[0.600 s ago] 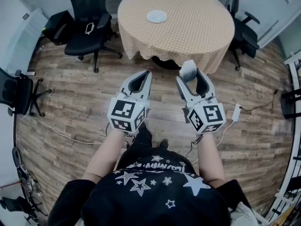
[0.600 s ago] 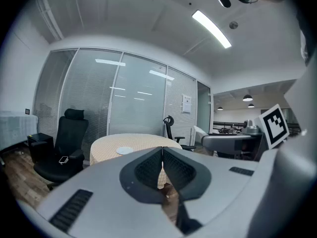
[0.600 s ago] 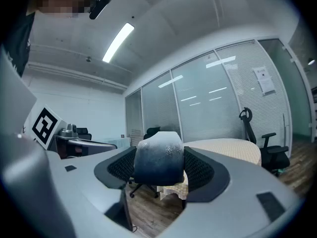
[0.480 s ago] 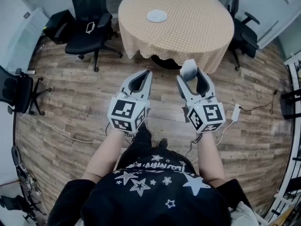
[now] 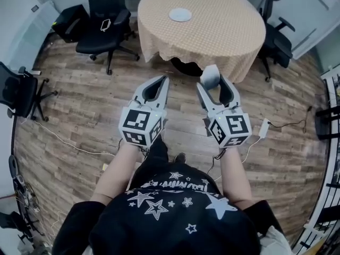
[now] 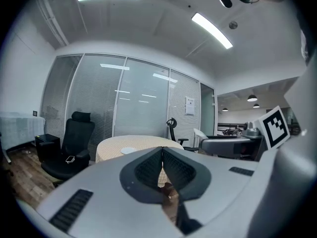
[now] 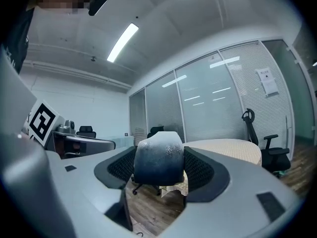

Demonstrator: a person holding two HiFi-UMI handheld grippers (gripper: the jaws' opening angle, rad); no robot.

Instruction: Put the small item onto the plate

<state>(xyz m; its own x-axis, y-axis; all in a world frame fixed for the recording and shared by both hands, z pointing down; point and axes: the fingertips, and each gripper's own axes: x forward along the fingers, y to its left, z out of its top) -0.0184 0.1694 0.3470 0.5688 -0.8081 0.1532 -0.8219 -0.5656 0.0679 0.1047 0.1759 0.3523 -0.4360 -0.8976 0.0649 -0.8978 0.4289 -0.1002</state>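
Note:
A white plate [image 5: 180, 15] lies on the round table [image 5: 223, 31] with the tan cloth, far ahead of both grippers; the same plate [image 6: 128, 150] and table [image 6: 111, 145] show in the left gripper view. My right gripper [image 5: 211, 78] is shut on a small grey-blue item [image 5: 210, 75], which fills the gap between its pads [image 7: 204, 170] in the right gripper view as a rounded blue-grey block [image 7: 158, 163]. My left gripper [image 5: 154, 87] is held level beside it, jaws closed together with nothing between them [image 6: 161, 157]. Both are over the wooden floor, short of the table.
Black office chairs stand around: one [image 5: 103, 23] left of the table with a phone on its seat, one [image 5: 276, 39] at the table's right, another [image 5: 18, 97] at far left. Cables [image 5: 64, 145] trail over the floor. A shelf rack [image 5: 329, 110] lines the right edge.
The whole view has shifted slightly: the table and chairs sit a little nearer and both grippers have edged forward toward the table. The grip on the item is unchanged.

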